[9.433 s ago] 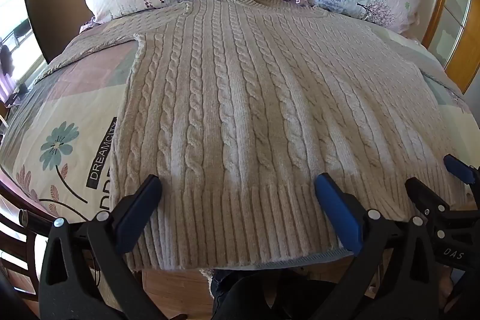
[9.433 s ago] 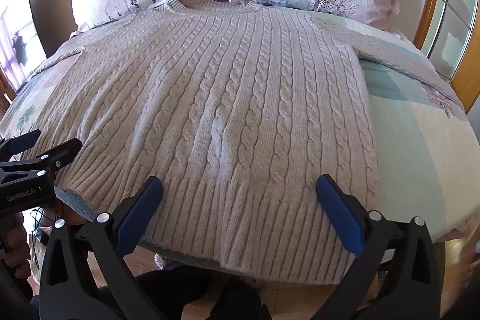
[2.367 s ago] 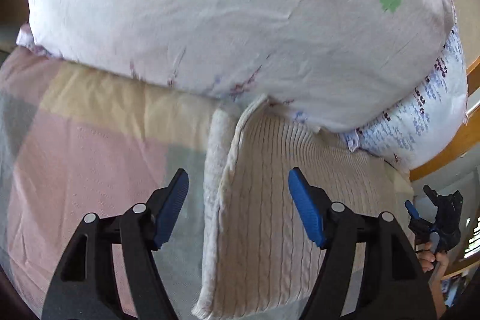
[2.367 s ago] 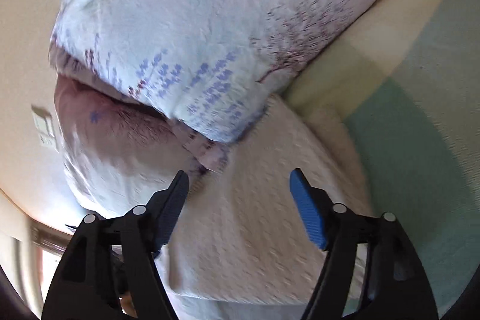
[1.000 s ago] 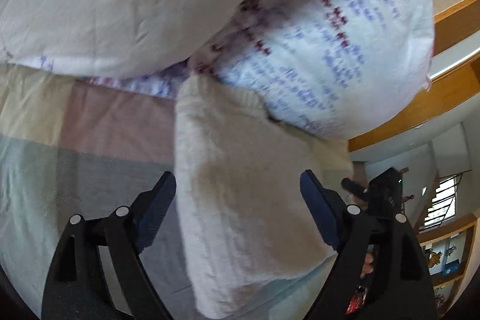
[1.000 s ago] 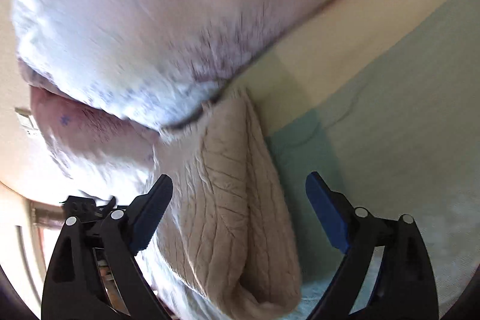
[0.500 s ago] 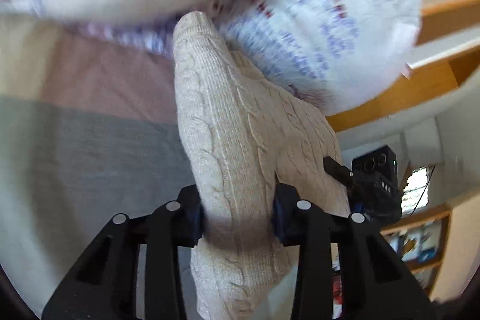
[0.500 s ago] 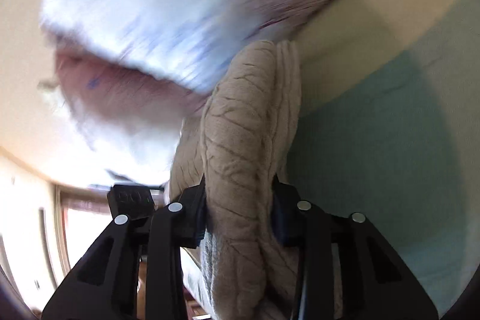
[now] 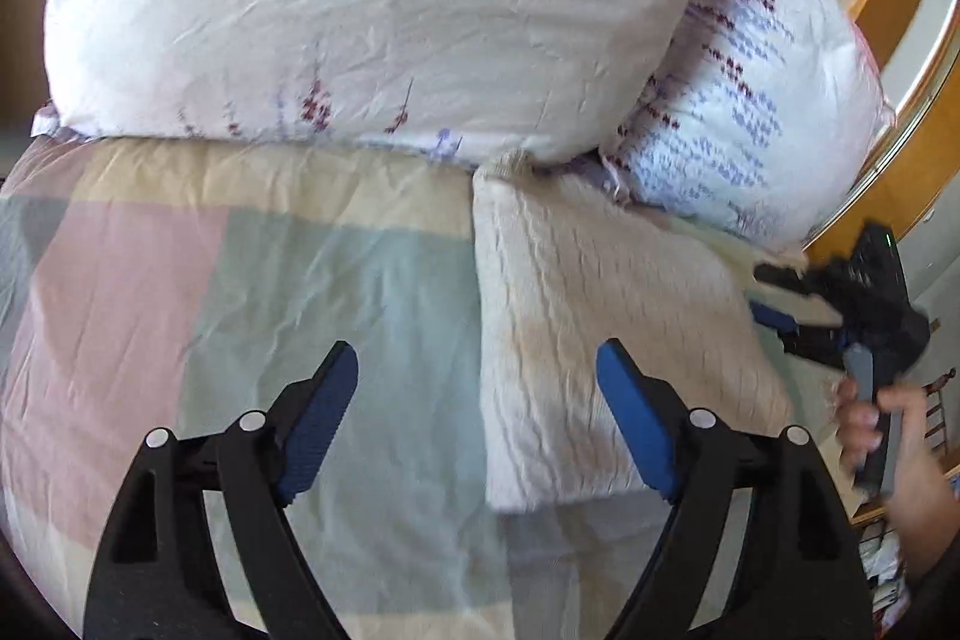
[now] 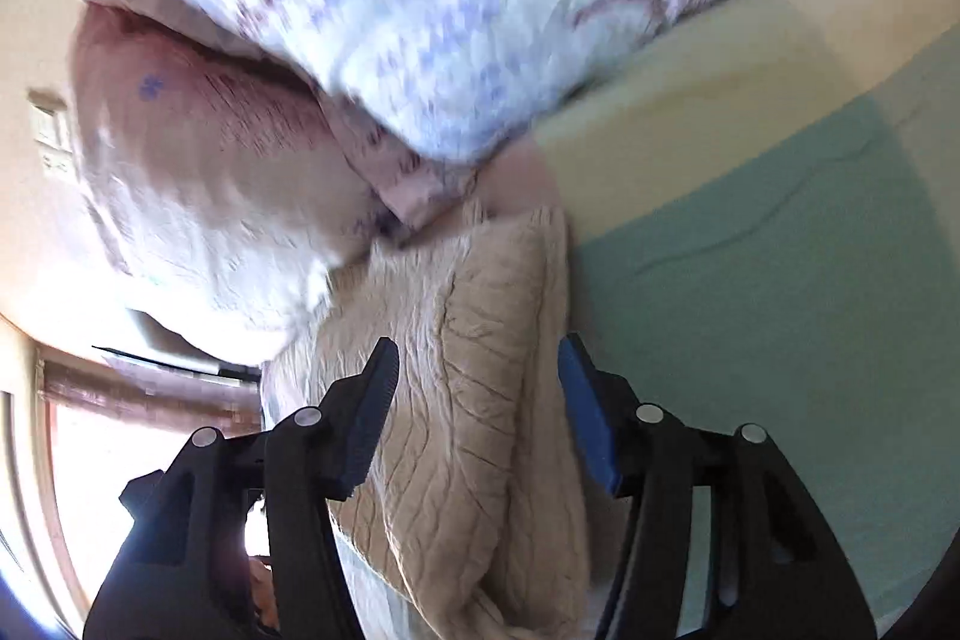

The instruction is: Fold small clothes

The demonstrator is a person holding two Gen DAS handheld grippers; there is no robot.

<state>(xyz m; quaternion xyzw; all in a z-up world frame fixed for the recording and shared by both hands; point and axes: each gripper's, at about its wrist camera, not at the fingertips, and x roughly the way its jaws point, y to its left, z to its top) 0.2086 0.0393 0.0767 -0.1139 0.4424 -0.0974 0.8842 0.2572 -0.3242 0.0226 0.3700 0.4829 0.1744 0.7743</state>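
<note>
Bedding fills both views: the bed is covered by a quilt in pink, pale green and cream blocks, and two floral pillows are propped at its head, a large pale one and a lavender-printed one beside it. The folded cable-knit sweater is laid flat on the quilt as a thick cream rectangle, its far corner tucked against the seam where the pillows meet.

From the left wrist view, the left claw is held spread wide above the bed; only the sweater's left part is framed between its blue pads, and nothing is gripped. The right claw is seen off the sweater's right edge, blurred, with a hand wrapped around its handle.

From the right wrist view, the right claw is spread around the sweater's rounded folded edge, with a gap visible at each pad.
</note>
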